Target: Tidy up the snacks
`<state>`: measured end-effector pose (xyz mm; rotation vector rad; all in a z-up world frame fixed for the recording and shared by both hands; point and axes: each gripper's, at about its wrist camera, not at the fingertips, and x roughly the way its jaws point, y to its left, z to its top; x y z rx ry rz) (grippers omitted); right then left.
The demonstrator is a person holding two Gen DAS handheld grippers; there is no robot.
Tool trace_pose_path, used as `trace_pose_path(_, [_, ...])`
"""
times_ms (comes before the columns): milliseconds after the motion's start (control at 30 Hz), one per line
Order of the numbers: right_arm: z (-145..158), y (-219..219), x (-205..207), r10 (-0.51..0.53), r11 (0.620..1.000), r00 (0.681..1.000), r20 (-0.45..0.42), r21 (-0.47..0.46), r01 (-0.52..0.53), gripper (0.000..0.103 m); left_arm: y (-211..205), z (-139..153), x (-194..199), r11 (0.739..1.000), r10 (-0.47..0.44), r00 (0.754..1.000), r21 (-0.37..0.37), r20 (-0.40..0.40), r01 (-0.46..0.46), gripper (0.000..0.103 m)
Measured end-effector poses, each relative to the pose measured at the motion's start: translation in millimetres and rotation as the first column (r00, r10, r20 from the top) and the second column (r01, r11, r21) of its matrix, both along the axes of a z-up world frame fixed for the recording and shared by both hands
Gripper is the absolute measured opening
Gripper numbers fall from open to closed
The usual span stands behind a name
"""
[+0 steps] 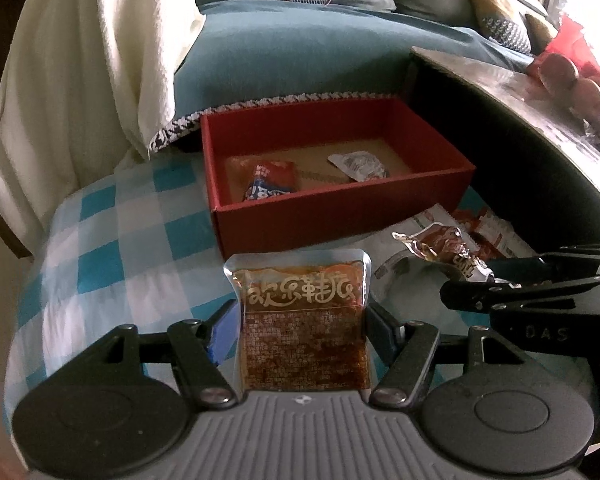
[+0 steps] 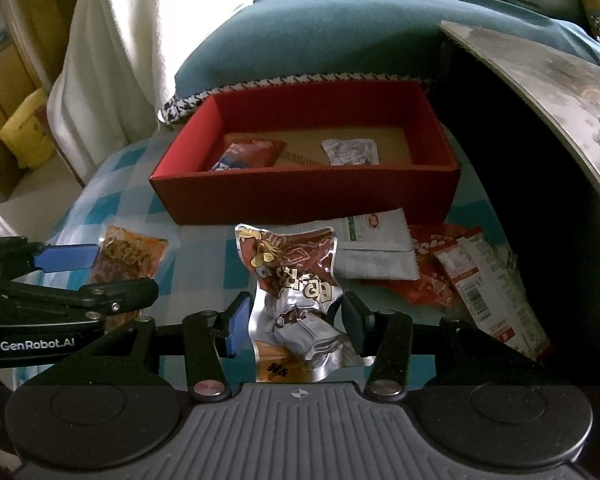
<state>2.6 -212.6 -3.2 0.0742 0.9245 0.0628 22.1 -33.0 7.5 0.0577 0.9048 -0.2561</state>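
Nearest your left lens, the left gripper (image 1: 300, 320) has its two blue-padded fingers (image 1: 220, 332) set against the sides of a flat amber snack pouch (image 1: 302, 320) with pale lettering; the jaws are partly drawn in and clamped on it, the pouch standing upright between them with its clear top seal toward the red box (image 1: 340, 216). Your right gripper (image 2: 290, 320) is likewise closed on goods: its pads pinch a crumpled silver-and-brown foil packet (image 2: 292, 292) printed with a cartoon figure, and the foil buckles where the pads bear on it. Both packs are held above the blue-and-white checked cloth (image 1: 100, 248), short of the box. You hold the two grippers side by side, each showing at the edge of the other's view. That box sits open on the cloth, its far side against a teal cushion (image 1: 300, 56) with a patterned trim. Inside it lie two items, well apart: a red-and-blue packet (image 1: 266, 180) at the left and a silver packet (image 1: 358, 166) toward the right, both flat on the brown floor of the box. On the cloth near the box's right corner, a white pouch (image 2: 376, 248) and red-and-white wrappers (image 2: 460, 276) lie overlapping in a loose heap. A white blanket (image 1: 80, 60) hangs at the left. A dark table (image 2: 540, 80) with a curved edge stands at the right.
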Motion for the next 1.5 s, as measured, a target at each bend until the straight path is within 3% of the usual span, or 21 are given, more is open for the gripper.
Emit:
trace_pose_path(533, [14.9, -5.7, 8.3, -0.021, 1.0, 0.998, 0.058, 0.024, 0.02, 0.057, -6.4, 16.0, 8.3, 1.0, -0.008, 0.997, 0.005, 0.07, 0.007, 0.061])
trace_pose_path(1500, [40.7, -15.4, 52.1, -0.06, 0.997, 0.987, 0.151, 0.053, 0.052, 0.057, -16.2, 37.5, 61.0, 1.0, 0.013, 0.988, 0.012, 0.151, -0.015, 0.061])
